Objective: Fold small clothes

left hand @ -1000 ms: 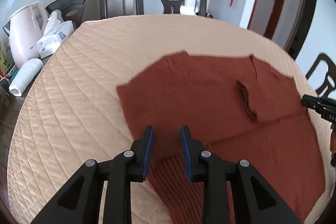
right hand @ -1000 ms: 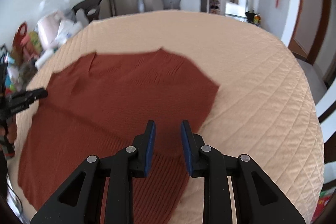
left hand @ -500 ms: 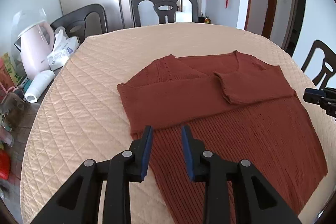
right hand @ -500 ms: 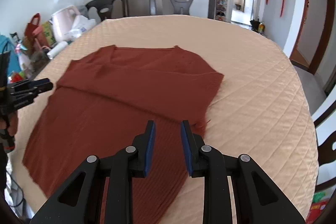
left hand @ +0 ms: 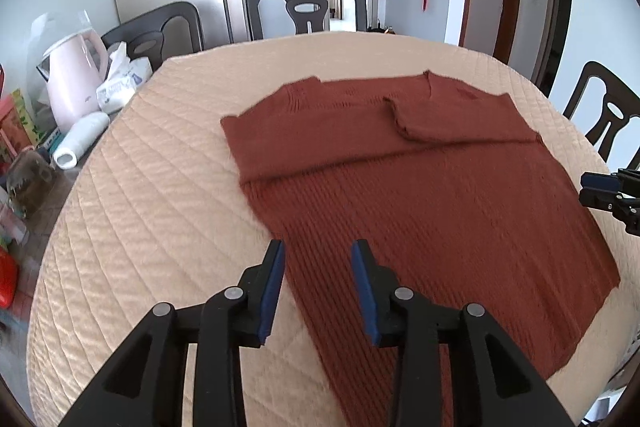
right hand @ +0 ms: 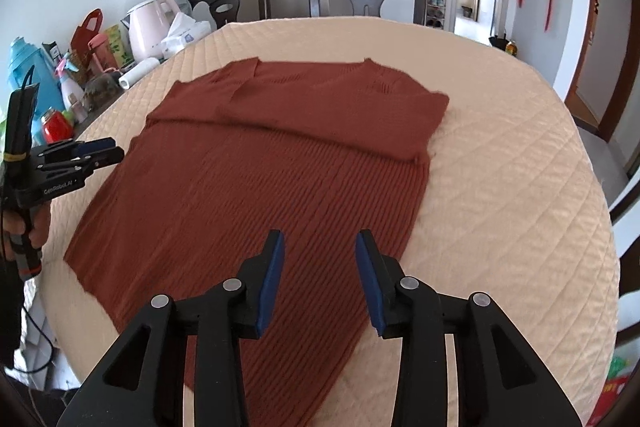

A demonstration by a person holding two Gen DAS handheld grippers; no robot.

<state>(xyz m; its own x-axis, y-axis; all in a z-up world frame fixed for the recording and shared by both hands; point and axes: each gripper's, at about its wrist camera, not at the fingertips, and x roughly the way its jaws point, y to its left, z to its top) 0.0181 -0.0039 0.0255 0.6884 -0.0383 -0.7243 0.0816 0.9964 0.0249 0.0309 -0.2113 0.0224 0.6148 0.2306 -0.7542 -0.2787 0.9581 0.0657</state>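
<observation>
the rust-red sweater point(left hand: 420, 187) lay flat on the quilted table point(left hand: 160, 227), both sleeves folded across its chest. the left hand-held gripper point(left hand: 317, 283) hovered above the sweater's near left edge, its jaws just widened and holding nothing. the right hand-held gripper point(right hand: 320, 275) hung over the near right part, jaws likewise just spread, empty.

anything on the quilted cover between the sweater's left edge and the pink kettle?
Nothing. In the left wrist view the quilted table cover is bare from the sweater out to the table edge; the pink kettle stands past it.
</observation>
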